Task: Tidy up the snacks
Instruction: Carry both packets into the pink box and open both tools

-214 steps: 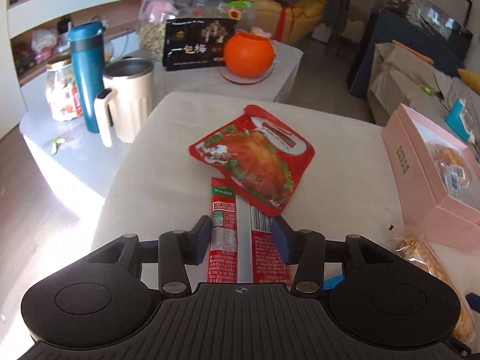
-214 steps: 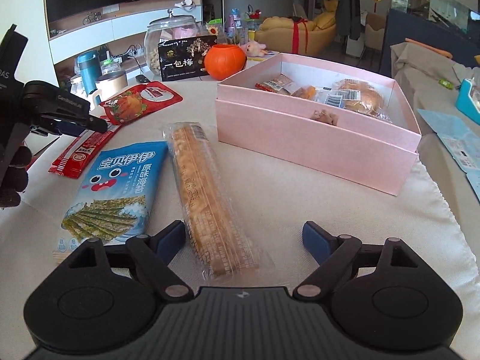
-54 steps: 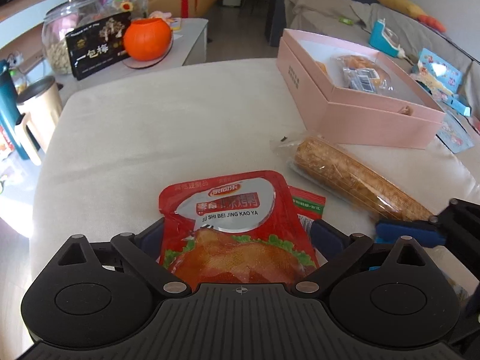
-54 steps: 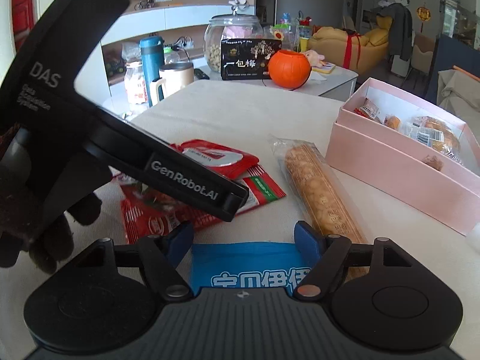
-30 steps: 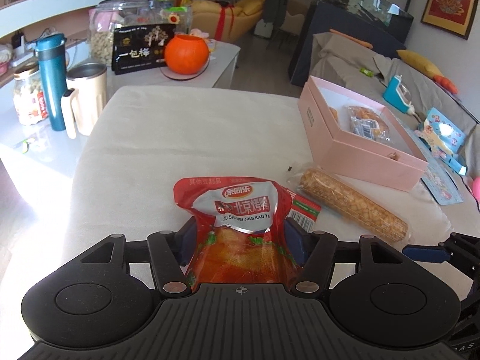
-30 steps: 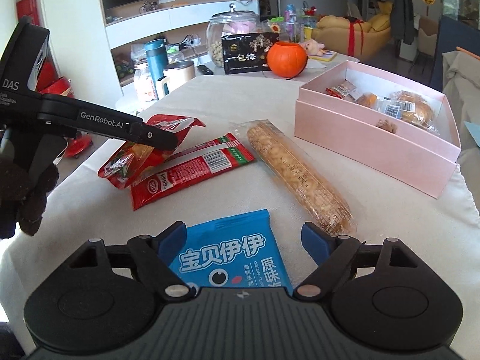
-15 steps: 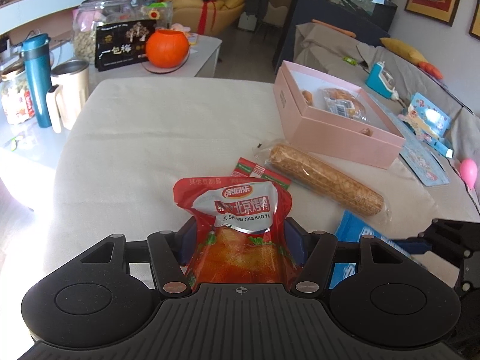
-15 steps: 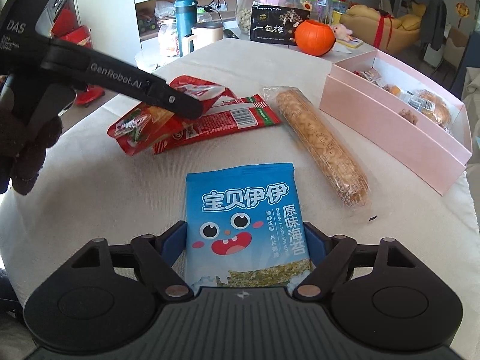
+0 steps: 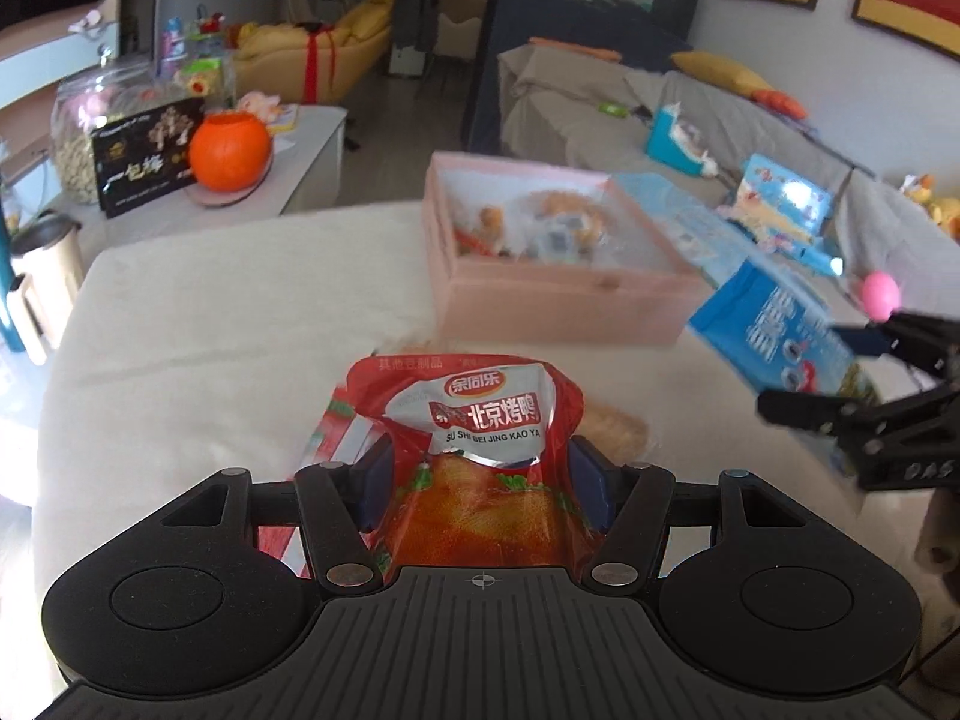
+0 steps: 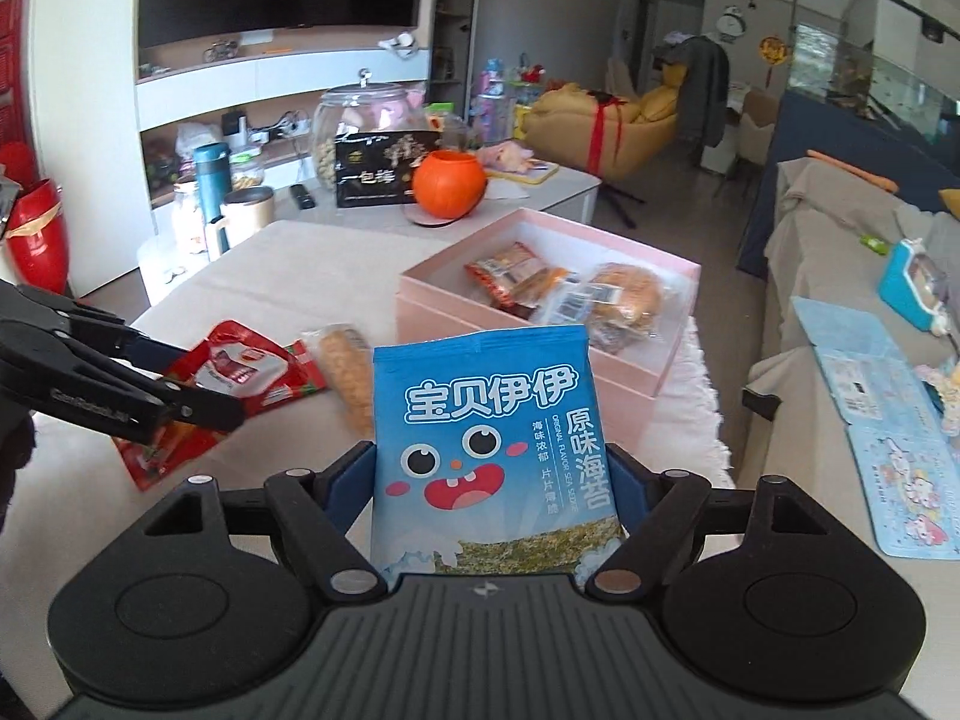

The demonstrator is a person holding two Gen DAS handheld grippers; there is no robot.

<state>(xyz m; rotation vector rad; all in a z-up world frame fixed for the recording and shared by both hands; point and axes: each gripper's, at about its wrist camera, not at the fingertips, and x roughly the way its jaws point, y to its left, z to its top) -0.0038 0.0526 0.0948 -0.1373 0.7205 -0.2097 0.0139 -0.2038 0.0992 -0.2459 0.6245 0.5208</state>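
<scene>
Blue seaweed packet (image 10: 492, 450), cartoon face printed, clamped upright in the right gripper (image 10: 493, 483); red roast-duck pouch (image 9: 480, 456) gripped by the left gripper (image 9: 480, 483). Both are raised above the cream tablecloth (image 9: 228, 312), near the open pink box (image 10: 600, 384); living room behind.

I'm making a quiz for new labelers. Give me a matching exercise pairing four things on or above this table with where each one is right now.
Things:
1. red pouch
2. blue seaweed bag
3. cracker roll
4. bun

Places:
A. inside the pink box
B. in the right gripper
C. lying on the table
D. in the left gripper

Pairs: 1-D, 2-B, 3-C, 4-A
</scene>
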